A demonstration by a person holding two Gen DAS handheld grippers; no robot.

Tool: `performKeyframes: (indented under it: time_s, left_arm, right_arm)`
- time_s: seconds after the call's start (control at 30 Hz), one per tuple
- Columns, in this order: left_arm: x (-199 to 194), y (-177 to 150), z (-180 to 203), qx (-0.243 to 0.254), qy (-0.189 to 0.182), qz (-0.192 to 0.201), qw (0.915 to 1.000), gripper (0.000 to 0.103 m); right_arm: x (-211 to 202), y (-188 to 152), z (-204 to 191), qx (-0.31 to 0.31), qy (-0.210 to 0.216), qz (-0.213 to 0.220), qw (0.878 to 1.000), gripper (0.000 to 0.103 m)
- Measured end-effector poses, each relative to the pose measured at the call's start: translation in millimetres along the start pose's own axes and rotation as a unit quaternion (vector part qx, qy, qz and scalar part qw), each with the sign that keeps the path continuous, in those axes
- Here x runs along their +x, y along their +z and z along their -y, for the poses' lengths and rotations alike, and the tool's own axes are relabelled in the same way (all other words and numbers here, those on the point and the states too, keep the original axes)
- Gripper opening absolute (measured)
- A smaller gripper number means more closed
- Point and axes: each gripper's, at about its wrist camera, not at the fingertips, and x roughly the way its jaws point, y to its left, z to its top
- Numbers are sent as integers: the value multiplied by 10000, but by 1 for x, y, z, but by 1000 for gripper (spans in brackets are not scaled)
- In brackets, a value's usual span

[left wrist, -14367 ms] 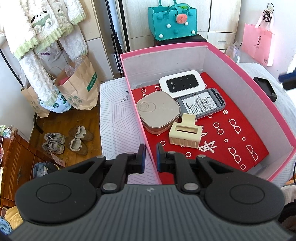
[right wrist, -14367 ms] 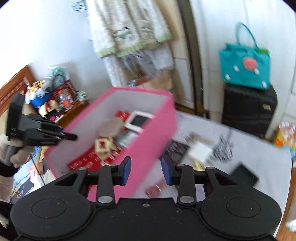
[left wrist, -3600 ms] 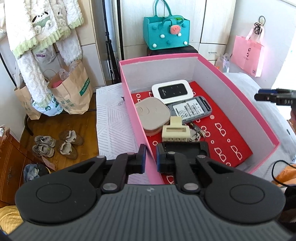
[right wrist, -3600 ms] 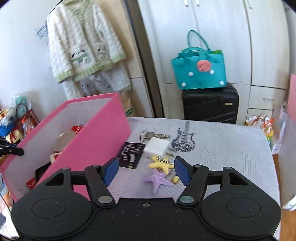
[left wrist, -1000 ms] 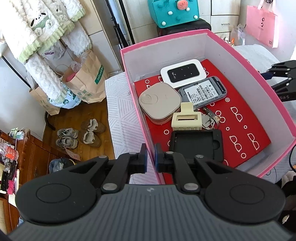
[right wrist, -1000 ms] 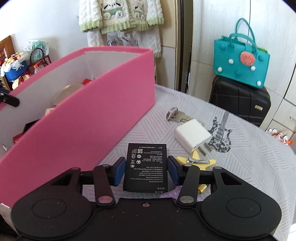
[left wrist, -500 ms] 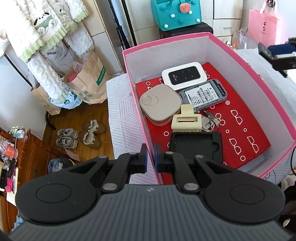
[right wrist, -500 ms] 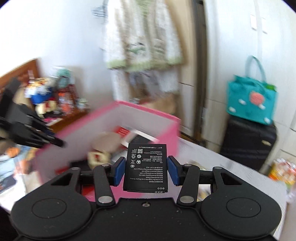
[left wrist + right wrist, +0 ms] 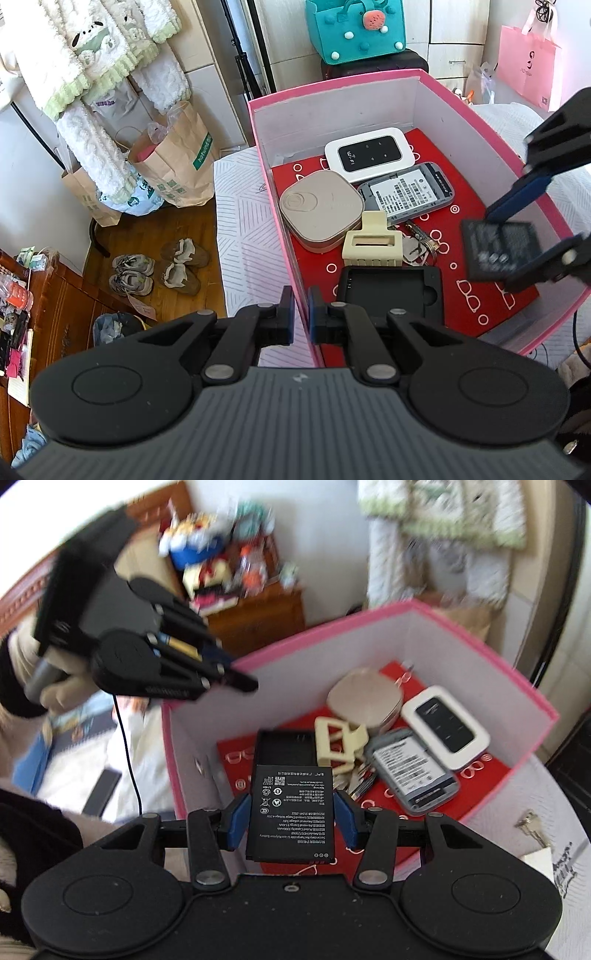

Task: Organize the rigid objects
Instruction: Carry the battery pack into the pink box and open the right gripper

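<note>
My right gripper (image 9: 291, 821) is shut on a flat black battery (image 9: 291, 812) and holds it above the pink box (image 9: 480, 635), over its near right side. It also shows in the left wrist view (image 9: 498, 251). In the box lie a white WiFi router (image 9: 369, 153), a grey phone back (image 9: 408, 192), a beige square case (image 9: 319, 210), a cream hair clip (image 9: 373, 245), keys (image 9: 419, 245) and a black cover (image 9: 388, 291). My left gripper (image 9: 301, 314) is shut around the box's near left wall (image 9: 286, 236).
A key (image 9: 532, 825) and a white charger (image 9: 543, 860) lie on the white patterned cloth right of the box. Paper bags (image 9: 173, 158) and shoes (image 9: 159, 267) are on the wooden floor at left. A teal bag (image 9: 354, 27) stands behind the box.
My right gripper has lifted the battery off the cloth and swung it over the box's right wall, above the inside. My left gripper stays shut on the box wall.
</note>
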Motion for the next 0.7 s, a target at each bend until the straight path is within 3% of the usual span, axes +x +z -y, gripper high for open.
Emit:
performKeyframes:
  time_s: [0.17,0.33,0.43,0.57,0.7]
  left_arm:
    - [0,1,0,-21,-13,3,10000,7]
    - [0,0,0,-7,5,20,10000,7]
    - [-1,1,3,51,76,87,9999,7]
    - [1,4,2,-4,68,126,9999,7]
    - [1,3,0,-43,47,160,9999,7]
  right_arm:
    - [14,0,0,-238,-95,-411,9988,54]
    - [8,-1,-3,-293,-223,-446,9983,55]
    - [-7,-4,-2,-223,-274,-200,9992,55]
    - [-42,-12,4,54,-343,451,9984,55]
    - [-77,-32,13,345,-707,969,9922,55]
